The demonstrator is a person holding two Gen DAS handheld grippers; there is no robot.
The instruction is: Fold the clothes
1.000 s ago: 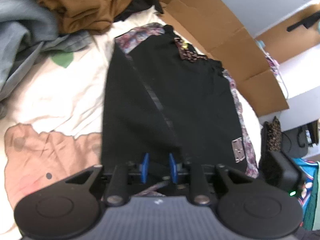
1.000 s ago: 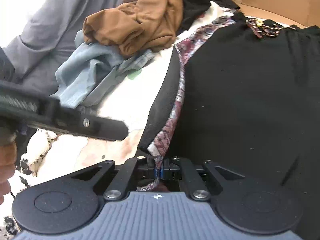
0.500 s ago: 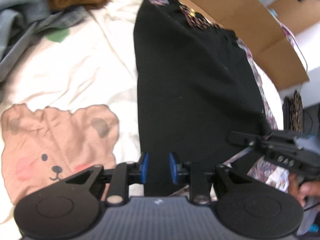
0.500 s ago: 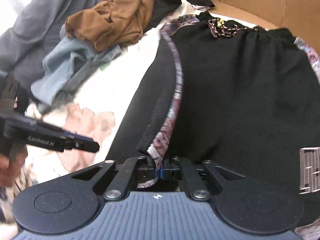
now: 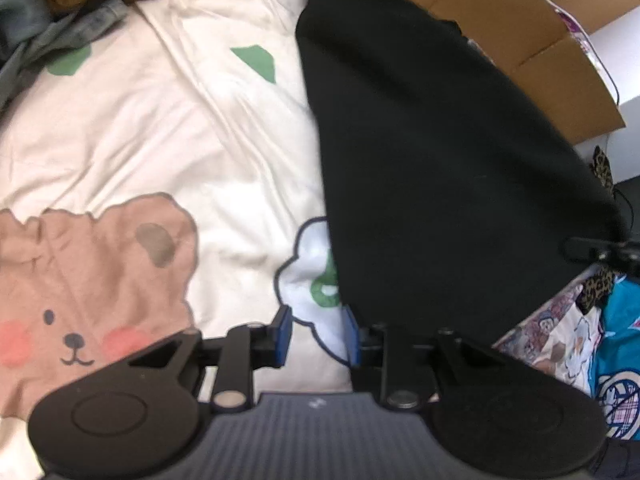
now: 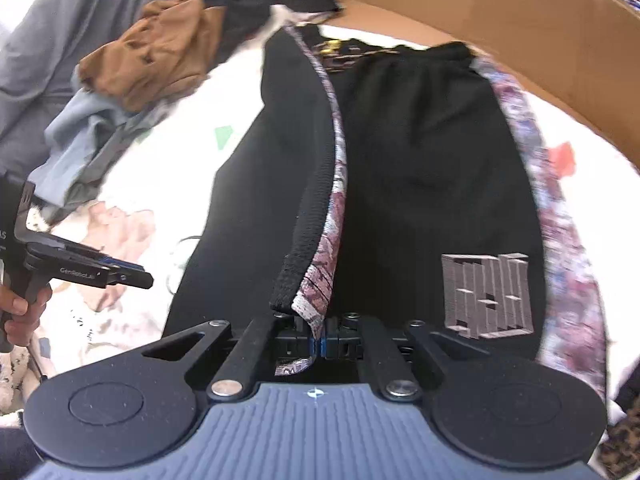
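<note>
- Bare bedsheet left of the black shorts leaves passing room.
- Heaped clothes block the far left.
- Cardboard wall closes the far side.

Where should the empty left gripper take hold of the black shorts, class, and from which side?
Judging by the pose: the left gripper is open over the sheet, so grip the near hem corner of the black shorts, coming from their left, where the edge lies exposed.
</note>
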